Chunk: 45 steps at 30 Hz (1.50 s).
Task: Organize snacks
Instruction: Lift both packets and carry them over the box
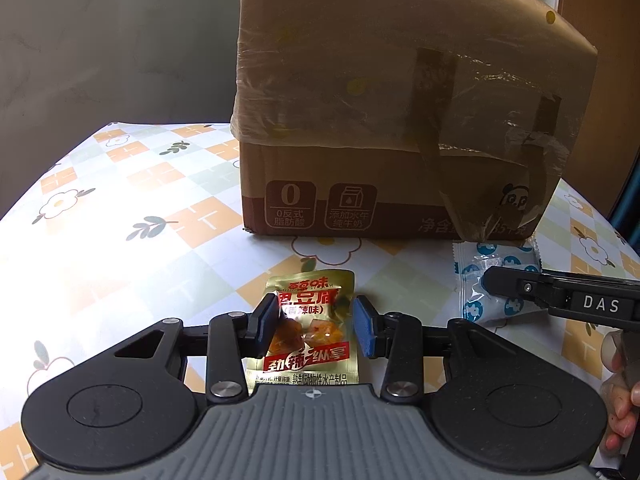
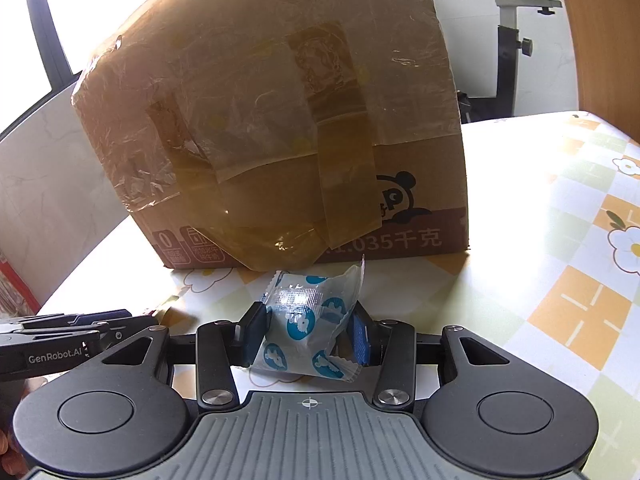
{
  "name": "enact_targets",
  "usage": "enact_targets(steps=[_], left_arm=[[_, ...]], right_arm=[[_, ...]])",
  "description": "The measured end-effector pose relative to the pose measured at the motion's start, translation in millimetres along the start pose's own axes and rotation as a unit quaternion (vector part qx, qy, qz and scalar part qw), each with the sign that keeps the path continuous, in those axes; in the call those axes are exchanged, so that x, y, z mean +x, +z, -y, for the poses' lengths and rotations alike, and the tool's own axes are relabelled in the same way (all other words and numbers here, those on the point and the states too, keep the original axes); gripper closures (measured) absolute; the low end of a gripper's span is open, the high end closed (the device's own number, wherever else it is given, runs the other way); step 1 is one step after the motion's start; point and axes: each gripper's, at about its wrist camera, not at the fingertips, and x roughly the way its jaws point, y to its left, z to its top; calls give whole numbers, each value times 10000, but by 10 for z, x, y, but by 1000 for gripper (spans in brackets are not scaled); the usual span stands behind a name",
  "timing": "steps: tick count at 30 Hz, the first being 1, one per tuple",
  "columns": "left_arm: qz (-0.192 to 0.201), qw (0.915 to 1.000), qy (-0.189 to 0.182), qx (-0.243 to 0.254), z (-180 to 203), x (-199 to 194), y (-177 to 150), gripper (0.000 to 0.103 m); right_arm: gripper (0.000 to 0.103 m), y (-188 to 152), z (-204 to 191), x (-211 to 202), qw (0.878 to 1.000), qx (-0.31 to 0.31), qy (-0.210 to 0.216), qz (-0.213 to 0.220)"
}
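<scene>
dominating the upper middle of both views, a taped cardboard box stands on a table covered with an orange-and-green check cloth printed with white flowers. clear and brown tape wraps the box's upper half, and printed icons and a panda drawing show along its lower band. in the right wrist view a white exercise-bike frame stands in the upper right, behind the table.

in the lower middle of the left wrist view, the left gripper stands narrow around a gold snack packet with red lettering. the left pad sits against the packet's edge and the blue right pad sits at its other edge; whether that pad presses the foil i cannot tell for sure. the packet's lower end reaches back under the gripper body.

in the lower middle of the right wrist view, the right gripper is clamped on a clear wrapped sweet with blue round prints, its wrapper crumpled between the pads, just in front of the box's lower edge. the same sweet shows at the right of the left wrist view, under the right gripper's black finger. fingertips of a hand appear at the lower right edge there.
</scene>
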Motion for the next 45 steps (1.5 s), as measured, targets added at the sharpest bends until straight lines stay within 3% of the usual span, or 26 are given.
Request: enact_targets(steps=[20, 38, 45], left_arm=[[362, 9992, -144, 83, 113, -281, 214, 60], [1241, 9898, -520, 467, 570, -866, 547, 60], [1589, 9834, -689, 547, 671, -1012, 813, 60]], right_arm=[[65, 55, 7, -190, 9996, 89, -283, 21], [68, 361, 184, -1102, 9936, 108, -374, 1060], [69, 692, 197, -1389, 9874, -70, -297, 1555]])
